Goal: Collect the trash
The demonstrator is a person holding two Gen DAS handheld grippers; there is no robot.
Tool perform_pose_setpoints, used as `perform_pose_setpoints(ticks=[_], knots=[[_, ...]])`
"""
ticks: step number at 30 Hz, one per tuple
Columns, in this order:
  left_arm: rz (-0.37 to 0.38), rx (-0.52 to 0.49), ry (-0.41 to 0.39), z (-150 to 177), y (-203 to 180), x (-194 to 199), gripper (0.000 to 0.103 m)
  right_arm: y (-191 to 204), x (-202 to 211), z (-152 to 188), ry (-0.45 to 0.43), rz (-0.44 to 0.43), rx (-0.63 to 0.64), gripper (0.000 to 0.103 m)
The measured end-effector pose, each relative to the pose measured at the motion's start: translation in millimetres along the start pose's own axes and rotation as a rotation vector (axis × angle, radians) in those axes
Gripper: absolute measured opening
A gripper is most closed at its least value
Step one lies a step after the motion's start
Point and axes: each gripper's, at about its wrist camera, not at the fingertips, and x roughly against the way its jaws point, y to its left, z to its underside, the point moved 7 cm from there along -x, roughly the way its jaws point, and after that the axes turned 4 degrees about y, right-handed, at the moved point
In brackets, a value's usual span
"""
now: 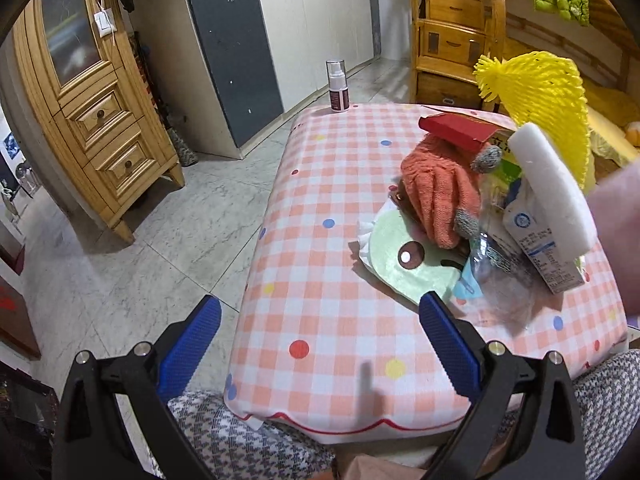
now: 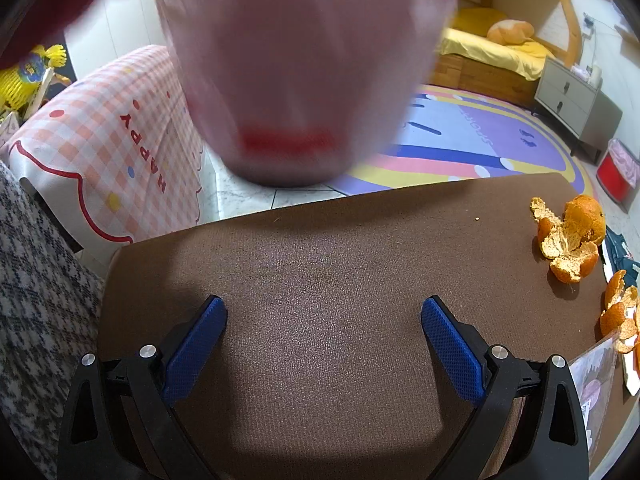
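Observation:
In the left wrist view my left gripper [image 1: 320,320] is open and empty over the near edge of a pink checked table [image 1: 320,208]. A pile lies on its right half: orange glove [image 1: 436,192], red box [image 1: 456,130], green paper mask [image 1: 408,264], white foam block [image 1: 556,184], yellow foam net [image 1: 540,96], crumpled clear plastic bottle [image 1: 496,276], milk carton [image 1: 540,248]. In the right wrist view my right gripper [image 2: 324,320] is open and empty over a brown table [image 2: 320,264]. Orange peels [image 2: 572,240] lie at its right edge. A blurred pink bag-lined bin [image 2: 296,72] fills the top.
A small spray bottle [image 1: 337,86] stands at the checked table's far edge. Wooden cabinets [image 1: 80,100] and a grey wardrobe [image 1: 236,48] stand beyond. A red bin with a pink liner [image 2: 618,172], a grey nightstand [image 2: 576,104] and a colourful rug [image 2: 480,136] lie past the brown table.

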Motion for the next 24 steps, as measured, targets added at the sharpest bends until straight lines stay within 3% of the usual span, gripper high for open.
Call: perform_pose_setpoints(ticks=[11, 19, 24], knots=[[-0.033, -0.022, 0.008, -2, -9, -1, 0.096, 0, 0, 0, 0.000, 0.000, 0.000, 0.097], [0.034, -0.063, -0.014, 2, -26, 16, 0.096, 0, 0, 0, -0.001, -0.002, 0.000, 0.097], [0.133, -0.099, -0.028, 10, -46, 31, 0.096, -1, 1, 0, 0.000, -0.002, -0.001, 0.097]])
